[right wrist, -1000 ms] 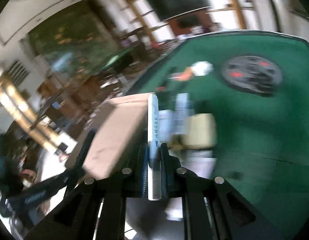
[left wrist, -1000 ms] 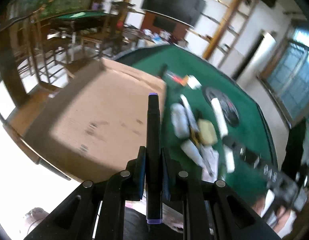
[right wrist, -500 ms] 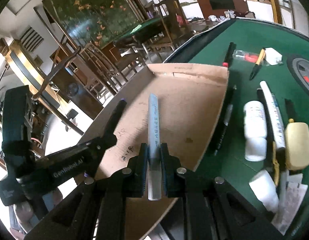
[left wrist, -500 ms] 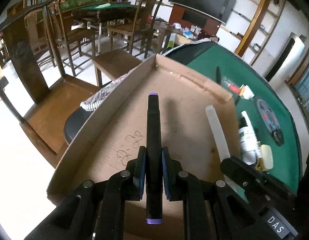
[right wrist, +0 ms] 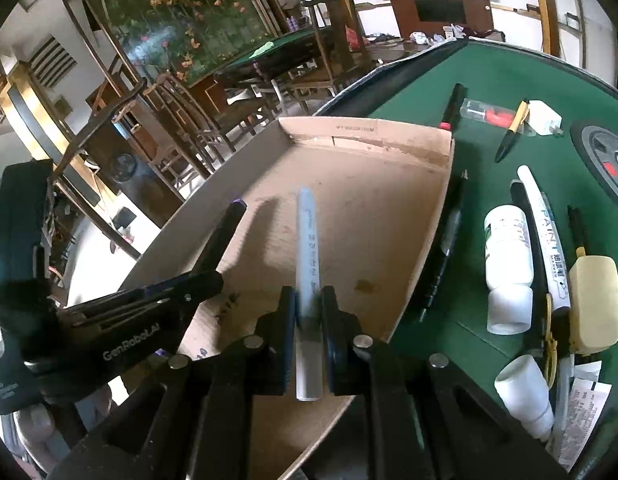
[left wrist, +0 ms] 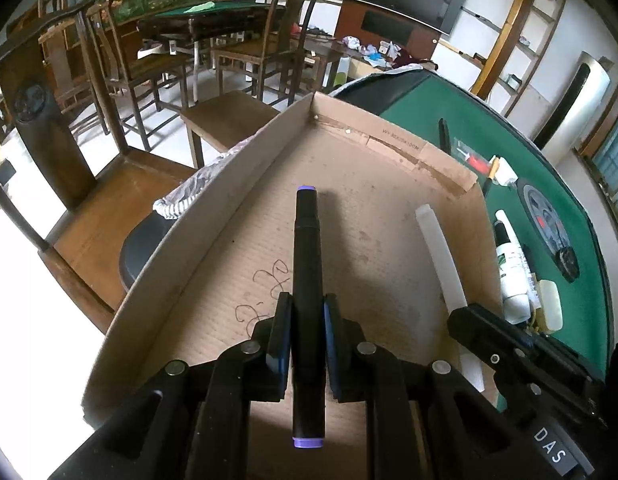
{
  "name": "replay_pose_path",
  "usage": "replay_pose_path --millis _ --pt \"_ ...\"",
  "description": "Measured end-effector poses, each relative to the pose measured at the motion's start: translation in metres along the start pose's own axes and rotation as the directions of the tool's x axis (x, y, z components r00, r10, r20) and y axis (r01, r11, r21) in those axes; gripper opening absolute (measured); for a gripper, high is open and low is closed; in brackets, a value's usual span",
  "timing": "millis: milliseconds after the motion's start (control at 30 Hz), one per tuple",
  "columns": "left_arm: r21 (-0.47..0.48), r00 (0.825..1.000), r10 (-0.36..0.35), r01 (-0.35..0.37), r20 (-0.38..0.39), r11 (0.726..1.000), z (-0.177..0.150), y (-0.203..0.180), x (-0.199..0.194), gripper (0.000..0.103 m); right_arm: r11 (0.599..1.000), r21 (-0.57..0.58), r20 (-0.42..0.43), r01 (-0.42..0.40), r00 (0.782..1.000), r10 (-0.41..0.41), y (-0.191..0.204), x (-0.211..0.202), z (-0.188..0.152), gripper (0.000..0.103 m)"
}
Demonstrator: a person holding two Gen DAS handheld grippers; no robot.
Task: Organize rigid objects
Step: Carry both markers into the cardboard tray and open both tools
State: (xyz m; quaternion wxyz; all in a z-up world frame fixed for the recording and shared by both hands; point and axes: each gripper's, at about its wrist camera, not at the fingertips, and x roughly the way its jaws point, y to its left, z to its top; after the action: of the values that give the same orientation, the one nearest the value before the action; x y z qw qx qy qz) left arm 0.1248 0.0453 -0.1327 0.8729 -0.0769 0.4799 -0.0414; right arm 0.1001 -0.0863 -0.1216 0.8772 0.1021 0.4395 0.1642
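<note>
Hovering now over the cardboard box (left wrist: 361, 184) after swinging from the worktop (right wrist: 489, 80), left tongs (left wrist: 306, 320) clamp a black marker (left wrist: 307, 264), right tongs (right wrist: 309, 312) a grey pen (right wrist: 308, 248), both pointing twelve o'clock, ready for release.

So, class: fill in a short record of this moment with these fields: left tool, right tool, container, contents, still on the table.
left tool: shut on black marker with purple ends
right tool: shut on grey pen
container: open cardboard box at the edge of the green table
contents: none seen lying inside; both pens held over it
still on the table: white bottle, paint marker, yellow eraser-like block, several pens
</note>
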Motion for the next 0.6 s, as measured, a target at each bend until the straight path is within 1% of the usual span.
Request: replay_pose_path --millis 133,233,333,400,433,467,533,567,600 --pt "0.007 1.000 0.021 -0.021 0.007 1.000 -0.005 0.001 -0.003 0.014 1.000 0.000 -0.020 -0.008 1.000 0.008 0.002 0.005 -0.001 0.012" --pt "0.016 0.999 0.043 -0.043 -0.008 0.999 -0.013 0.003 -0.005 0.015 0.999 -0.043 -0.037 0.027 0.999 -0.029 0.012 0.010 -0.003 0.012" --pt "0.038 0.997 0.076 -0.076 0.002 0.996 -0.017 -0.001 -0.007 0.015 0.992 -0.094 -0.034 0.088 0.995 -0.091 0.020 0.015 -0.008 0.012" --pt "0.039 0.996 0.089 -0.090 0.014 0.995 -0.018 -0.001 -0.007 0.018 0.986 -0.121 -0.024 0.111 0.993 -0.115 0.024 0.016 -0.010 0.012" --pt "0.037 0.995 0.094 -0.094 0.018 0.995 -0.018 0.000 -0.007 0.031 0.985 -0.130 -0.028 0.112 0.993 -0.116 0.025 0.016 -0.011 0.013" --pt "0.032 0.995 0.100 -0.101 0.027 0.994 -0.019 0.000 -0.008 0.053 0.985 -0.135 -0.032 0.104 0.994 -0.109 0.025 0.016 -0.011 0.014" --pt "0.012 0.992 0.115 -0.116 0.056 0.993 -0.021 0.004 -0.013 0.064 0.988 -0.133 -0.034 0.077 0.996 -0.083 0.024 0.013 -0.013 0.021" --pt "0.000 0.992 0.111 -0.111 0.060 0.994 -0.021 0.007 -0.016 0.065 0.989 -0.129 -0.024 0.076 0.997 -0.080 0.023 0.009 -0.012 0.026" --pt "-0.007 0.993 0.105 -0.105 0.061 0.994 -0.021 0.007 -0.017 0.067 0.990 -0.121 -0.011 0.067 0.998 -0.069 0.020 0.004 -0.013 0.036"
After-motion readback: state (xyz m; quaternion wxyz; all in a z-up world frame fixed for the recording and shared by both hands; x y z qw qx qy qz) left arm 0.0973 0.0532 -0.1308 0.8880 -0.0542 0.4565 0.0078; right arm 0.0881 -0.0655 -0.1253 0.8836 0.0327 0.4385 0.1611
